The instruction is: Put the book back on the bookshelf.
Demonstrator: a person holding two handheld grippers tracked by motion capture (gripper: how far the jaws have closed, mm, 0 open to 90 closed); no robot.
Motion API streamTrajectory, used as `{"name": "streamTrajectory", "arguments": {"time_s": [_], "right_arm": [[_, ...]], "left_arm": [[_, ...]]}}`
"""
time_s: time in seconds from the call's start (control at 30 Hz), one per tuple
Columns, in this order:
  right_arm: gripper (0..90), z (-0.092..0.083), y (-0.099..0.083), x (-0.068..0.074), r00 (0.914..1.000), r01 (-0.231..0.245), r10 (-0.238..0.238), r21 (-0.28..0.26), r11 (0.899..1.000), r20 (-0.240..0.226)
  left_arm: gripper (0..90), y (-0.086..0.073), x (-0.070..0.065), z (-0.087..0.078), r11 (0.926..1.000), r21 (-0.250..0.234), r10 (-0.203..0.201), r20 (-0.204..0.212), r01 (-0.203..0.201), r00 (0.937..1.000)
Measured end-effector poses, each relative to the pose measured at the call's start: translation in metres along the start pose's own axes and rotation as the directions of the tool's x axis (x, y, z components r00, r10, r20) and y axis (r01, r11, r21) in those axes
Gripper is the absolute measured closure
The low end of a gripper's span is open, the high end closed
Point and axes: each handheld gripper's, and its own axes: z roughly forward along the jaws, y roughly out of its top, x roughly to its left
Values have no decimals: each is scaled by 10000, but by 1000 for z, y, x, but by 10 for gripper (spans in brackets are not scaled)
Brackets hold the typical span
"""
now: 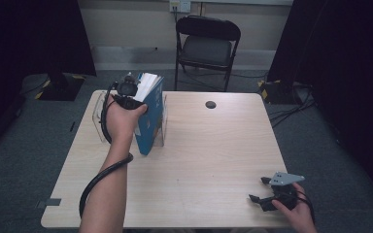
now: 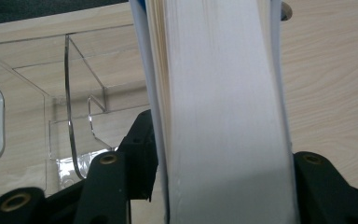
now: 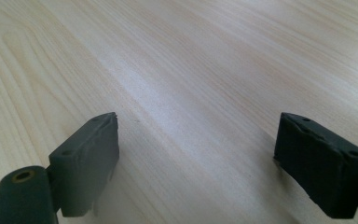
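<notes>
we see a black folding chair point(image 1: 207, 46) standing beyond the far edge of the table point(image 1: 209, 155), and a small dark round disc point(image 1: 210, 104) lying on the table near that far edge, well apart from everything else. nothing lies between the two hands. a clear plastic holder point(image 1: 98, 114) sits at the far left corner of the table; in the left claw view its compartments point(image 2: 81, 88) look empty. the blue book point(image 1: 150, 116) stands upright just beside the holder, its lower edge at the holder's front. the left claw point(image 1: 128, 94) grips the top of the book, jaws pressed on both covers around the white pages point(image 2: 219, 116). the right claw point(image 1: 267, 190) rests near the right front corner, jaws spread wide over bare wood point(image 3: 191, 70).
</notes>
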Motion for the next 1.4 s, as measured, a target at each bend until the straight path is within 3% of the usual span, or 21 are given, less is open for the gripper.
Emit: {"name": "streamTrajectory", "arguments": {"time_s": [0.4, 0.53, 0.8, 0.9, 1.03, 1.1, 1.27, 1.4], "right_arm": [[133, 0, 0, 0, 10000, -6, 6, 2, 10000, -2], [133, 0, 0, 0, 10000, -5, 5, 5, 10000, -6], [133, 0, 0, 0, 10000, -6, 6, 1, 10000, -1], [133, 0, 0, 0, 10000, -10, 10, -32, 10000, -9], [133, 0, 0, 0, 10000, -17, 17, -8, 10000, 17], [133, 0, 0, 0, 10000, -12, 12, -32, 10000, -12], [133, 0, 0, 0, 10000, -10, 10, -30, 10000, -8], [133, 0, 0, 0, 10000, -11, 11, -30, 10000, -9]], "left_arm": [[516, 6, -7, 3, 9998, 77, 198, -114, -197, 9997], [514, -1, -6, 1, 9997, -9, 258, -38, -258, 9997], [468, -20, 4, -9, 9997, -222, -40, 255, 46, 9997], [458, -28, 9, -15, 9988, -486, 117, 397, -98, 9991], [432, -38, 13, -19, 9987, -471, 211, 518, -186, 9984], [424, -44, 15, -18, 9979, -633, -93, 706, 138, 9975], [430, -55, 19, -18, 9978, -588, -248, 998, 307, 9947], [425, -63, 20, -16, 9988, -475, -94, 1059, 145, 9943]]}}
